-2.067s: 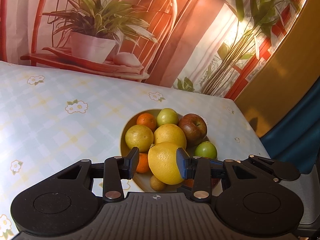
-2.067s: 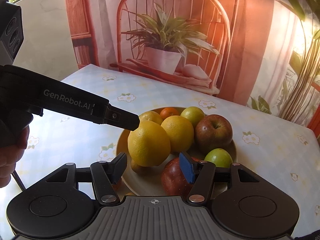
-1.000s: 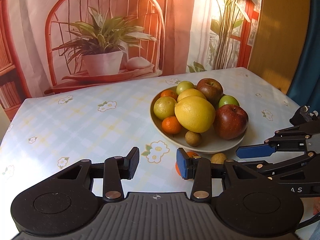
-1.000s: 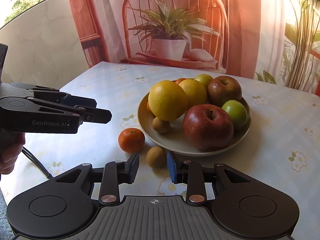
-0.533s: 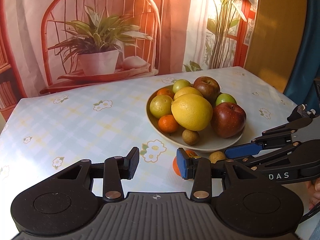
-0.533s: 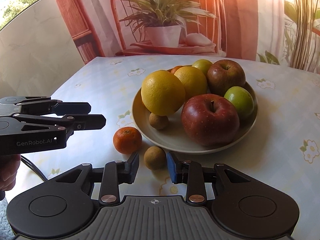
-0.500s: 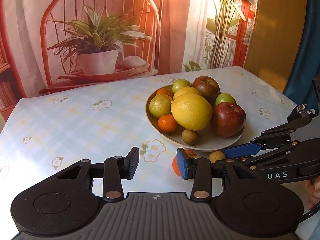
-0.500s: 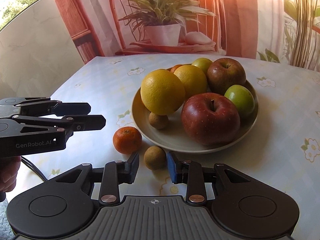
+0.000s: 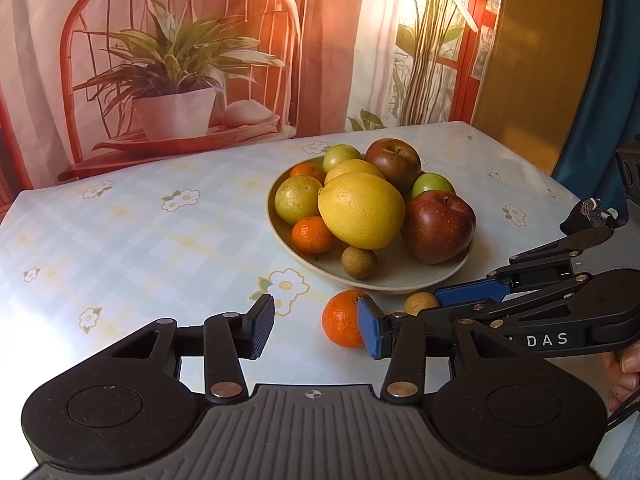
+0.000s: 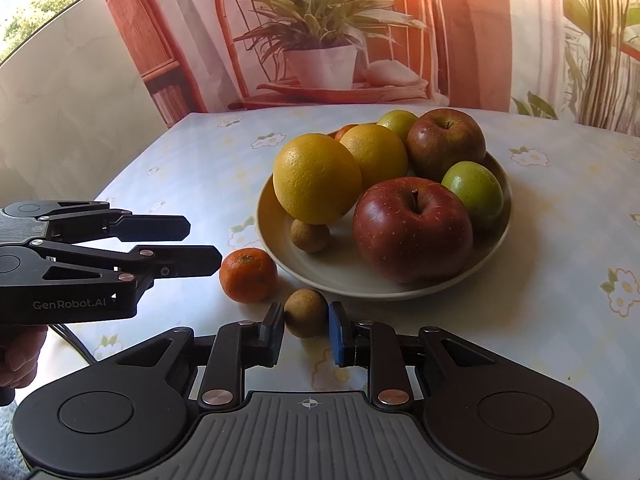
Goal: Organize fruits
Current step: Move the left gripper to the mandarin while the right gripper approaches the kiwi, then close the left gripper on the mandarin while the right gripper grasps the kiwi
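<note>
A beige plate [image 9: 400, 278] [image 10: 496, 240] holds a big yellow citrus [image 9: 360, 210] [image 10: 316, 178], apples, oranges and a small brown fruit. On the cloth in front of it lie a loose mandarin [image 9: 342, 324] [image 10: 248, 275] and a small brown fruit [image 10: 306, 312] [image 9: 418, 303]. My right gripper [image 10: 306, 334] is open, its fingertips on either side of the brown fruit, slightly apart from it. My left gripper [image 9: 316, 328] is open and empty, with the mandarin just ahead of its right fingertip.
The table [image 9: 120, 240] wears a pale checked cloth with flowers. A printed backdrop of a potted plant [image 9: 176, 80] hangs behind. The table's right edge [image 9: 560, 184] meets a blue curtain. The left gripper's body [image 10: 80, 264] is left of the mandarin.
The left gripper let go of the big yellow citrus on the plate and drew back. The right gripper lowered towards the brown fruit on the cloth and its jaws narrowed around it.
</note>
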A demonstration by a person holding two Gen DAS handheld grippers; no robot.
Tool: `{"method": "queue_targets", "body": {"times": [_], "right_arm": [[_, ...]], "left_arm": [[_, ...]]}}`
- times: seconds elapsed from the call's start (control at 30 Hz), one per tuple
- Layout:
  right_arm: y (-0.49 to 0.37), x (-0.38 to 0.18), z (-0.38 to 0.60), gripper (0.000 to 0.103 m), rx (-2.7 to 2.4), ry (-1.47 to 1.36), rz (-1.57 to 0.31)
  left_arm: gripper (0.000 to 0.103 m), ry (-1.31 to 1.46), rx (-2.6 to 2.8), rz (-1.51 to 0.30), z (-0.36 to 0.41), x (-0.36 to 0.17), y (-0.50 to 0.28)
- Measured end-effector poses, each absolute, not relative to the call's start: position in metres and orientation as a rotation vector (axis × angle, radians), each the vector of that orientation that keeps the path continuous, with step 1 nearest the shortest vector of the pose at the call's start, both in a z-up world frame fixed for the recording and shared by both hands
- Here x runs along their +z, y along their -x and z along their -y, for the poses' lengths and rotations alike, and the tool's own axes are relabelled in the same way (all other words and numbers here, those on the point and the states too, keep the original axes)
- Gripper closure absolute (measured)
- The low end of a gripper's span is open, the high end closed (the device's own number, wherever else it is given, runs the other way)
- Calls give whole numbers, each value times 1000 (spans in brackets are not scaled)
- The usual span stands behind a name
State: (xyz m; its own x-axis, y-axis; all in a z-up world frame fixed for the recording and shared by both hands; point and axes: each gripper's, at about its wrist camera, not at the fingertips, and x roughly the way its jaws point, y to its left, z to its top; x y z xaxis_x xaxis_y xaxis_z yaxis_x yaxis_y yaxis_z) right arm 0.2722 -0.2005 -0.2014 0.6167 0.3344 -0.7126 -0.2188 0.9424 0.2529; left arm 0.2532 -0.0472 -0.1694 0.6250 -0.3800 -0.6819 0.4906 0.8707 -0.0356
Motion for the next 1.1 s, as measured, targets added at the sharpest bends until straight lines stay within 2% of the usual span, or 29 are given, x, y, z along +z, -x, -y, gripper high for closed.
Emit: {"method": "queue_targets", "body": {"times": [0.1, 0.2, 0.87, 0.97, 1.03, 1.1], "right_arm": [[-267, -201, 203, 82, 313, -143, -842], [-262, -202, 206, 82, 303, -144, -834], [-233, -206, 225, 82, 240, -213, -793], [-231, -207, 227, 82, 236, -219, -791], [-231, -207, 227, 82, 236, -221, -789], [-231, -207, 227, 82, 236, -221, -789]], "left_arm": [[54, -164, -514, -748, 49, -170, -252], [47, -165, -525, -753, 51, -172, -252], [48, -168, -543, -811, 72, -189, -263], [52, -177, -537, -816, 74, -192, -263], [63, -194, -519, -821, 75, -194, -263], [63, -183, -522, -822, 72, -195, -263]]}}
